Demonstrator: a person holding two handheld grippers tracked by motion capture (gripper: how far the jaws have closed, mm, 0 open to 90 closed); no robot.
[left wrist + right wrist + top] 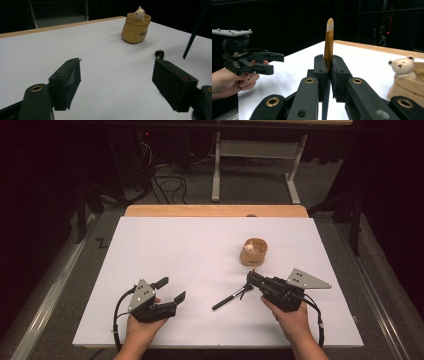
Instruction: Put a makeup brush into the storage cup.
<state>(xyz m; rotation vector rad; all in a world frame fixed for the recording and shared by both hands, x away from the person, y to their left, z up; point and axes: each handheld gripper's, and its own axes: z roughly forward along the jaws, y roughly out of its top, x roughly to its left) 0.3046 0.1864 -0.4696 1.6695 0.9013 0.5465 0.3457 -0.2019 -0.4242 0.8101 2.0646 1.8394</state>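
The right gripper [253,281] squeezed the brush [231,298] at lower middle; left gripper [171,288] was open; keep the brush steady toward the pot [253,252]

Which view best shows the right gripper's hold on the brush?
Right gripper view: the brush stands clamped between the right gripper jaws. High view shows it slanting down to the table; left gripper view shows part of it.

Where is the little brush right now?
The brush is clamped in the right gripper at the right of the high view, slanting down toward the white table, just in front of the yellow bear pot.
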